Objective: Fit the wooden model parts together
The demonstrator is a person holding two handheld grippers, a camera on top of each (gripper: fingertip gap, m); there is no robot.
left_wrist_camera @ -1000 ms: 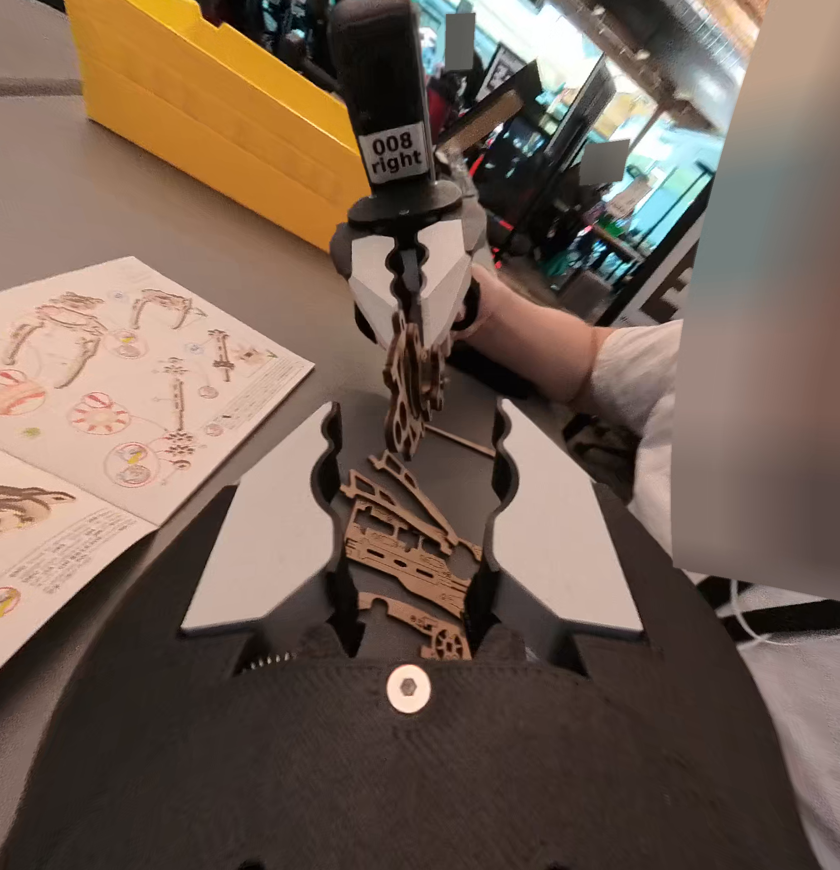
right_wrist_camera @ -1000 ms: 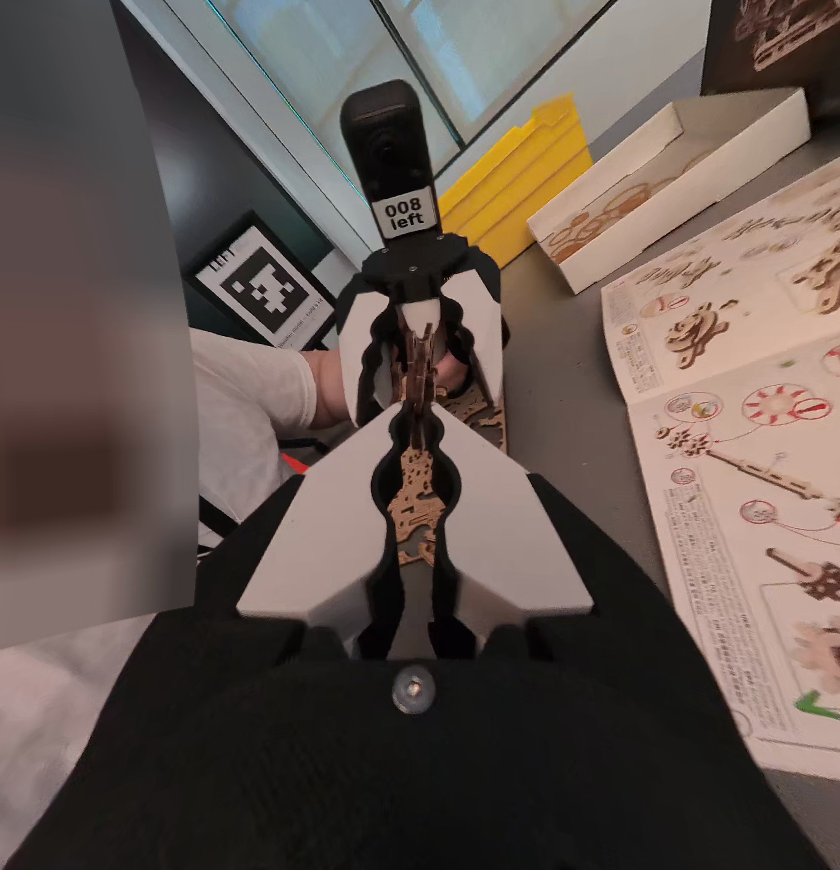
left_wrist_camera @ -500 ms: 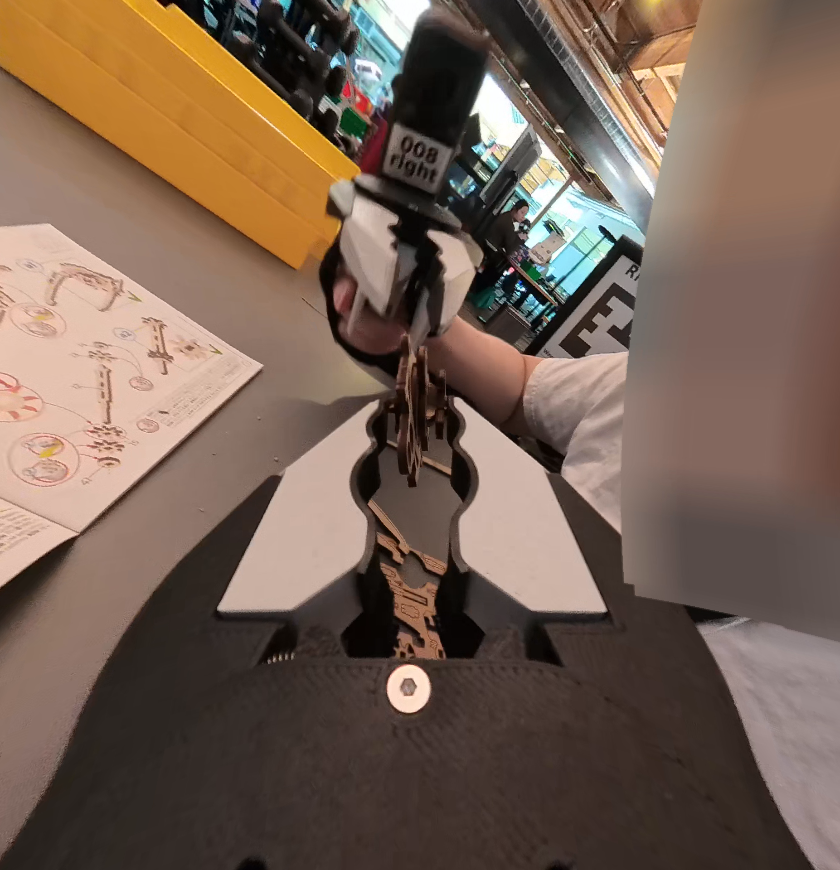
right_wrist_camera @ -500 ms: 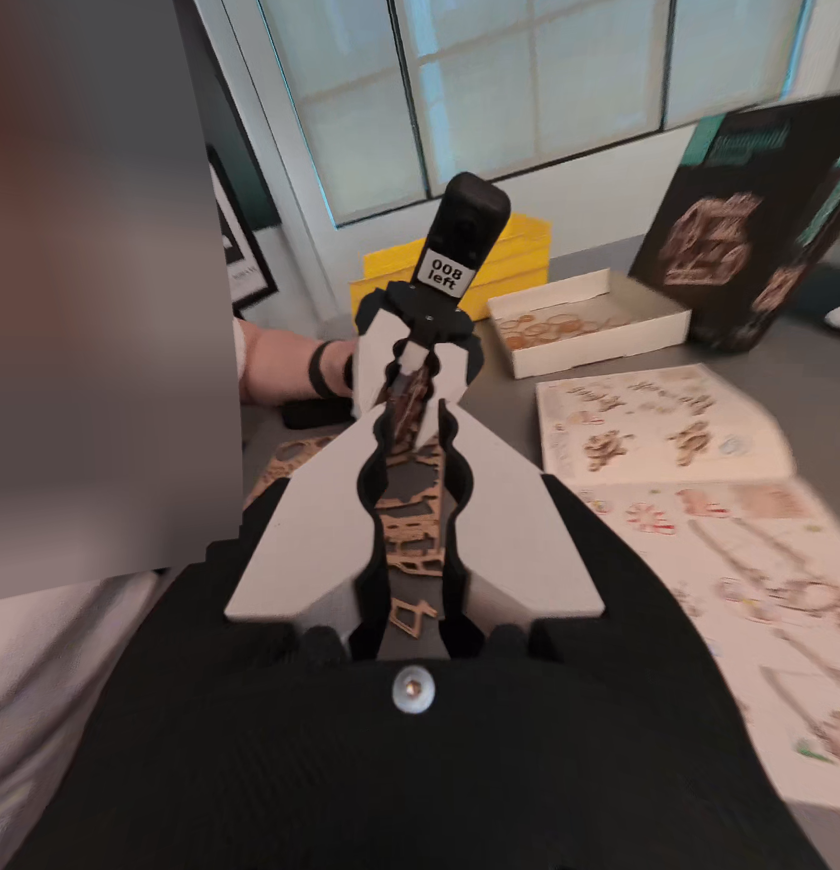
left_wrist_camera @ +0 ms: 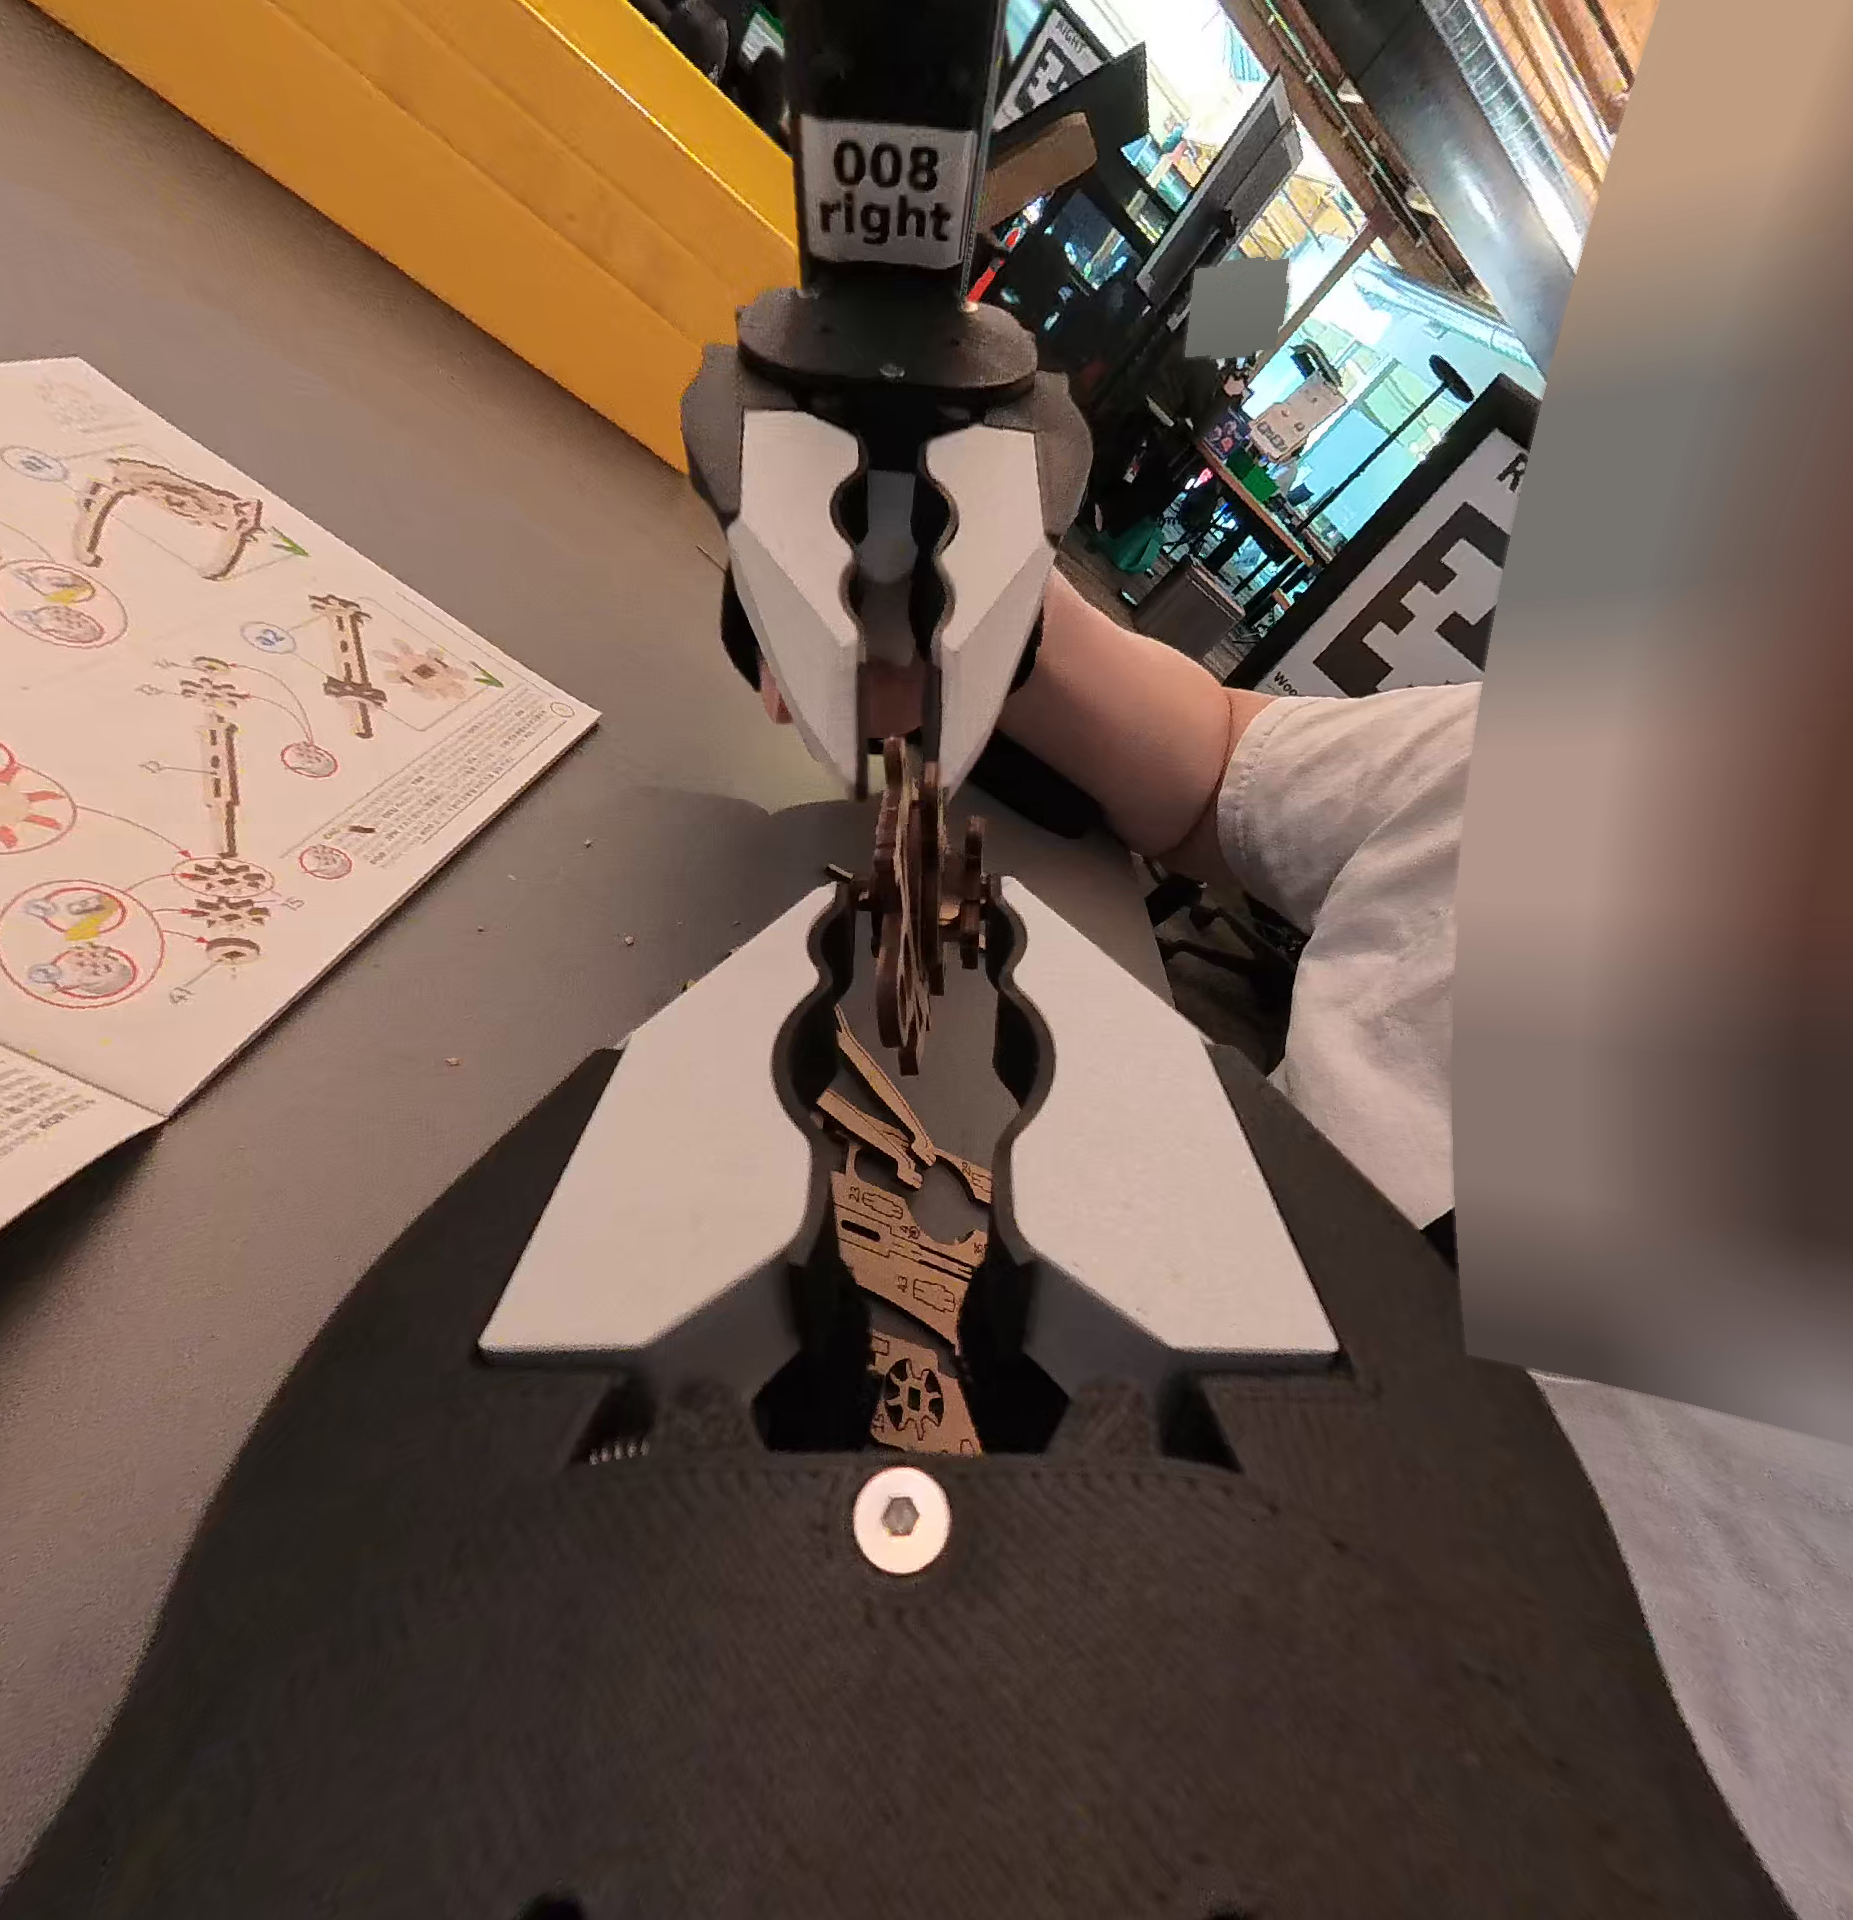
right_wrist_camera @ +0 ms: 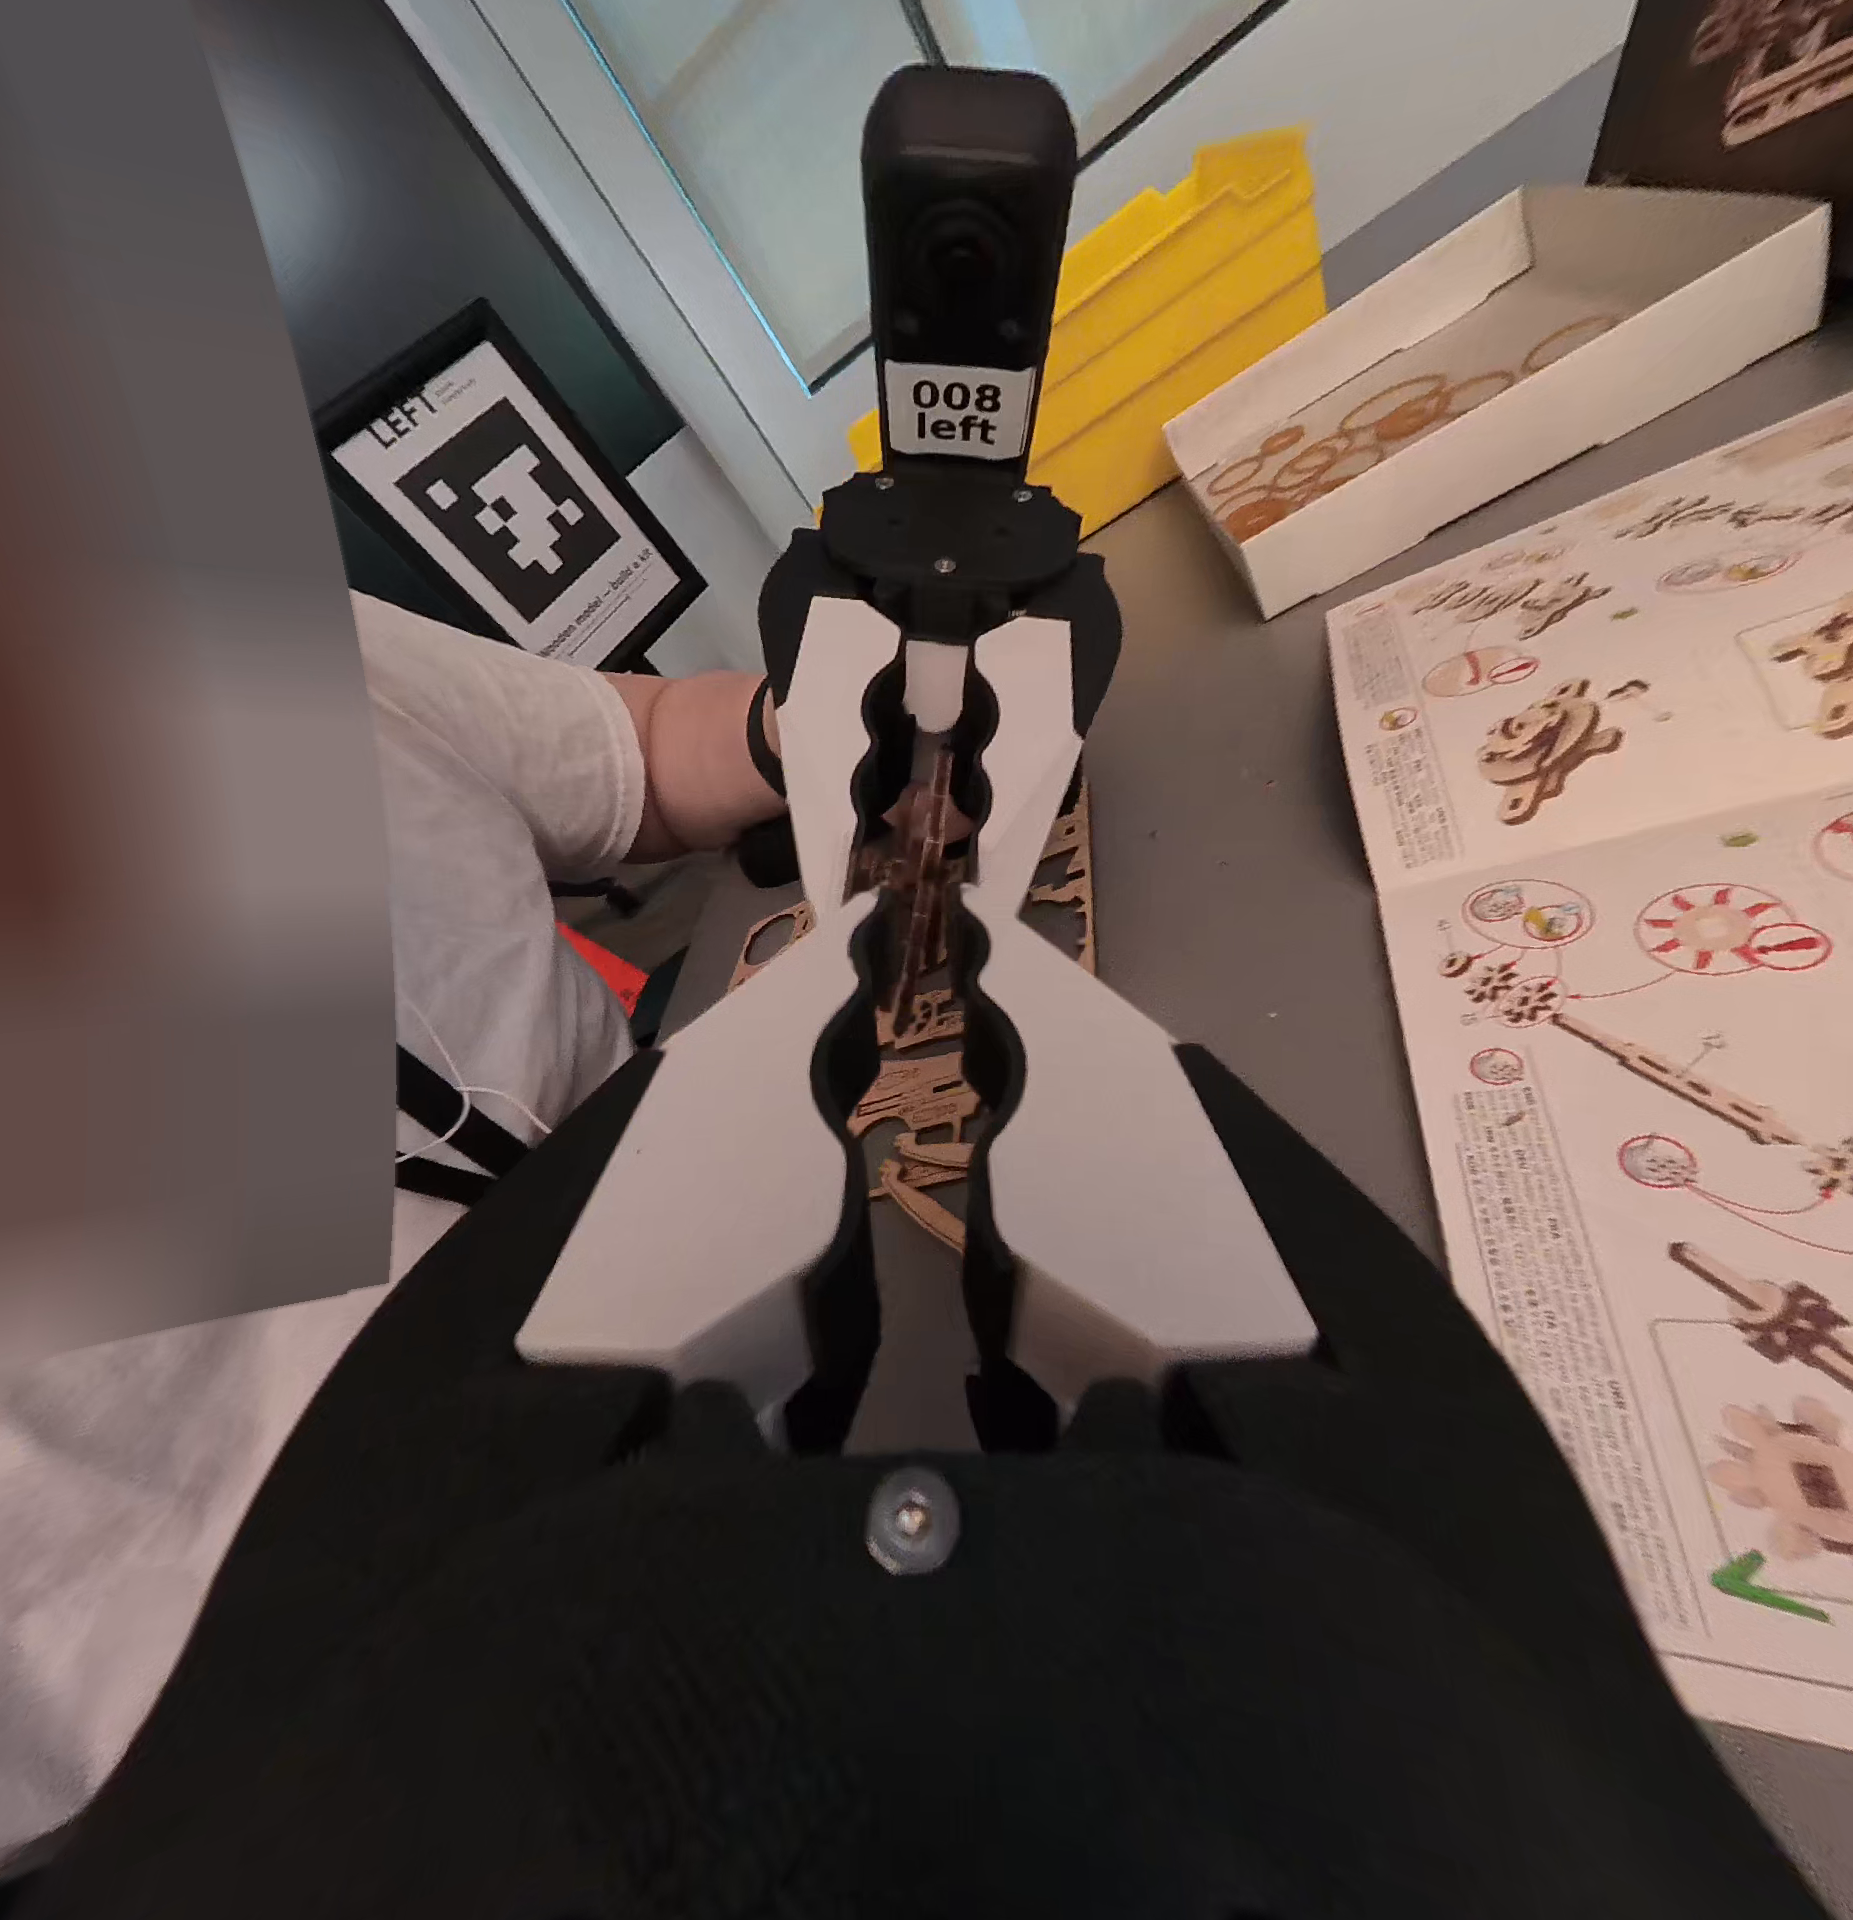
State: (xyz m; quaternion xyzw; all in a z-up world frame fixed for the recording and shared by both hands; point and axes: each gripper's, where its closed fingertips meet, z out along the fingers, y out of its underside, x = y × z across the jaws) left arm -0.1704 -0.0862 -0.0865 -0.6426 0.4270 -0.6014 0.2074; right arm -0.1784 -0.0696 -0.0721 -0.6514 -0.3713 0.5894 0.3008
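A small dark-brown wooden assembly [left_wrist_camera: 906, 914] of gear-like and flat parts hangs in the air between the two grippers. My left gripper [left_wrist_camera: 917, 894] is shut on its lower part, with the fingertips pressing its side pieces. My right gripper [left_wrist_camera: 901, 774] faces it from above and is shut on the assembly's top edge. In the right wrist view the assembly [right_wrist_camera: 917, 862] sits between my right gripper [right_wrist_camera: 920, 920] and the left gripper [right_wrist_camera: 917, 894], tip to tip. A laser-cut sheet of wooden parts [left_wrist_camera: 901, 1226] lies on the table beneath and also shows in the right wrist view [right_wrist_camera: 917, 1132].
An open instruction booklet [left_wrist_camera: 226, 727] lies on the grey table, to the right in the right wrist view [right_wrist_camera: 1628, 1039]. A yellow bin [left_wrist_camera: 486, 135] stands behind. A white tray [right_wrist_camera: 1504, 343] holding wooden rings and a dark model box [right_wrist_camera: 1753, 94] stand at the back. A person's forearms are close by. The grippers are tip to tip, or close to it.
My left gripper's fingers went from wide open to shut on the assembly that the right gripper holds. Both grippers shifted and tilted together while holding it.
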